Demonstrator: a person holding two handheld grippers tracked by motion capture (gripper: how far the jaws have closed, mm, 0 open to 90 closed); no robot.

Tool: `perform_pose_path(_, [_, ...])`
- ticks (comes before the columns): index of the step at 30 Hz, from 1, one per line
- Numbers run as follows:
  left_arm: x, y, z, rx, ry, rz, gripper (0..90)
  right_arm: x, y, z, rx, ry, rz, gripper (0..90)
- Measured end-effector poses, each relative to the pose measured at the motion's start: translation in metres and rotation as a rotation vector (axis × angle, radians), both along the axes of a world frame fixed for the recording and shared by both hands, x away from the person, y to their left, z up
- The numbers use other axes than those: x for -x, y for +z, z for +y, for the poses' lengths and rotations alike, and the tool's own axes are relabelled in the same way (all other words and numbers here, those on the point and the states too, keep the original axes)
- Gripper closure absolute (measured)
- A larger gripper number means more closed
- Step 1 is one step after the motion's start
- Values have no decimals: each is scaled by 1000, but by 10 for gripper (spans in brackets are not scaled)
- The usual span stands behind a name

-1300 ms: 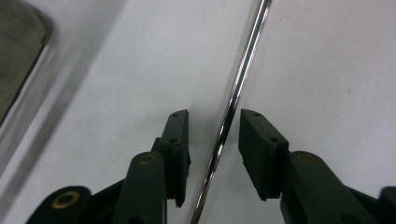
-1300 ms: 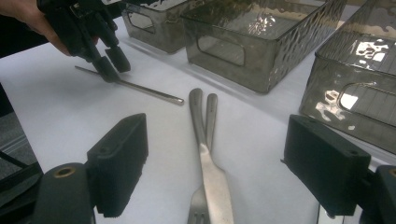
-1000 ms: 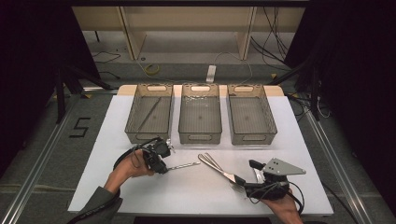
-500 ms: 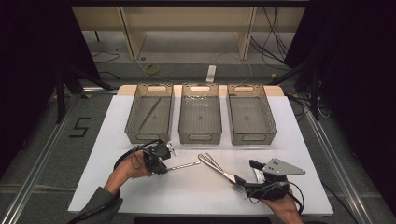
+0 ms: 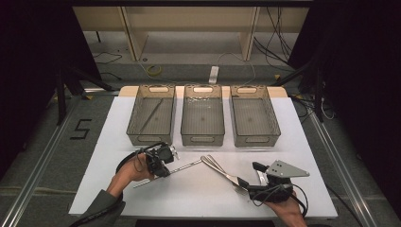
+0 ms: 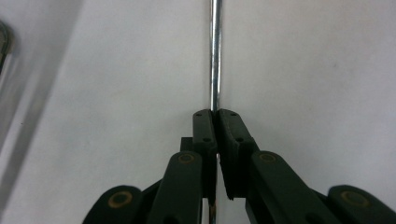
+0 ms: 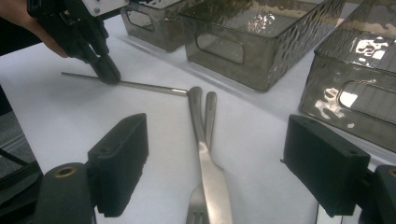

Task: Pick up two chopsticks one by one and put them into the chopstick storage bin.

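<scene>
A thin metal rod (image 5: 184, 167) lies on the white table (image 5: 302, 142). My left gripper (image 5: 163, 172) points down at it and is shut on the rod (image 6: 215, 56). Its jaws have just been closing, and the pads (image 6: 205, 128) now pinch the rod near its middle. The right gripper view shows the same grip (image 7: 108, 77) on the rod (image 7: 149, 87). My right gripper (image 5: 250, 174) rests at the front right, open. A steel fork (image 7: 210, 182) and a second utensil handle (image 7: 211, 109) lie ahead of its wide jaws, untouched.
Three smoky clear bins stand in a row at the back: left (image 5: 150, 138), middle (image 5: 202, 140), right (image 5: 255, 140). The left bin holds a thin rod (image 5: 152, 115). Bare table lies between the bins and the grippers. A person's hands come in from the front edge.
The left gripper's jaws have closed onto the rod. Both hands have stayed in place, and the rod and the fork have not moved.
</scene>
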State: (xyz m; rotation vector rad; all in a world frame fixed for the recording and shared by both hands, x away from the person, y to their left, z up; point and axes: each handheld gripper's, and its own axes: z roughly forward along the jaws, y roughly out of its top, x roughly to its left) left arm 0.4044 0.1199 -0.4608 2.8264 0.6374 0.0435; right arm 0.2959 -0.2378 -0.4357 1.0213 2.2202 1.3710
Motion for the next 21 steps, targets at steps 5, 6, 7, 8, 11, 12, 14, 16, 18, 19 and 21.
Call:
perform_pose_path(5, [-1, 5, 4, 23, 11, -3, 853, 0, 0, 0, -2, -1, 0, 229])
perform_pose_path(6, [-1, 6, 5, 28, 15, 4, 853, 0, 0, 0, 0, 0, 0, 229])
perform_pose_path(7, [-1, 7, 5, 34, 21, 5, 854, 0, 0, 0, 0, 0, 0, 229])
perform_pose_path(8, [-1, 9, 6, 29, 15, 8, 854, 0, 0, 0, -2, -1, 0, 229])
perform_pose_path(11, [-1, 13, 8, 33, 16, 12, 854, 0, 0, 0, -1, -2, -1, 230])
perform_pose_path(12, [-1, 14, 9, 34, 17, 7, 855, 0, 0, 0, -1, -2, -1, 229])
perform_pose_path(14, [-1, 16, 11, 41, 30, 9, 854, 0, 0, 0, -1, -2, -2, 230])
perform_pose_path(16, [-1, 21, 13, 60, 39, 9, 854, 0, 0, -1, 0, -3, -2, 230])
perform_pose_path(18, [0, 27, 15, 72, 48, 0, 854, 0, 0, -1, -5, -4, -1, 229])
perform_pose_path(19, [0, 30, 17, 77, 55, -10, 854, 0, 0, -1, -4, -4, 0, 229])
perform_pose_path(21, [1, 37, 19, 91, 63, -20, 854, 0, 0, 0, -1, -3, 0, 230])
